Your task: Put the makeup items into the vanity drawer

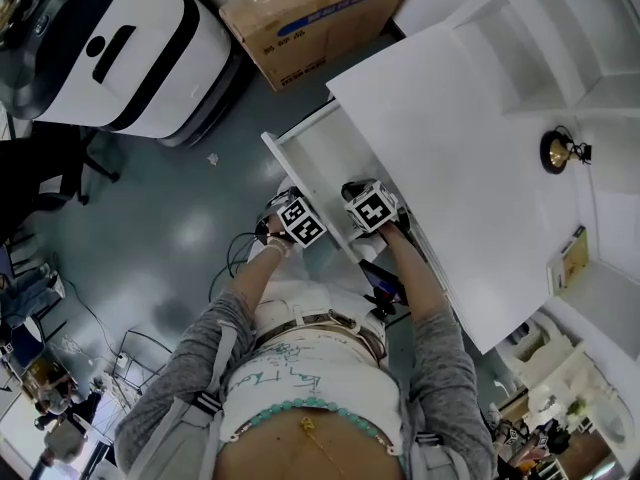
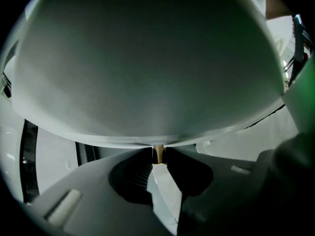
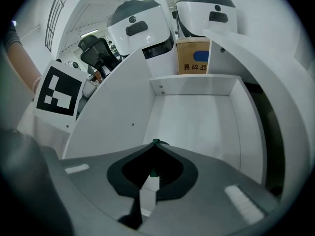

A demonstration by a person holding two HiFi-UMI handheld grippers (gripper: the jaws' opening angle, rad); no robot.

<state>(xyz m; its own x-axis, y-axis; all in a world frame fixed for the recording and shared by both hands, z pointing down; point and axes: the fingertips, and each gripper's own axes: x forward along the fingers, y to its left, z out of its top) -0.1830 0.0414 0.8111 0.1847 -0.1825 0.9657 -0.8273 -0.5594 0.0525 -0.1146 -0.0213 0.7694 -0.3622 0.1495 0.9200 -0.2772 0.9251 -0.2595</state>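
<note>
The white vanity drawer (image 1: 318,158) stands pulled out from under the vanity top (image 1: 450,148). In the right gripper view its inside (image 3: 197,124) shows no items. My left gripper (image 1: 296,218) is at the drawer's front, shut on a small brass knob stem (image 2: 158,154) under the white drawer front (image 2: 147,73). My right gripper (image 1: 372,208) hovers over the near end of the drawer with its jaws shut; a tiny green speck shows at the tips (image 3: 156,142). A round gold and black item (image 1: 556,152) and a flat case (image 1: 572,253) lie on the vanity top at the right.
A cardboard box (image 1: 315,18) stands on the floor beyond the drawer, next to a large white and black machine (image 1: 130,48). White shelves (image 1: 560,38) rise at the back of the vanity. Cables and a chair base lie on the grey floor at the left.
</note>
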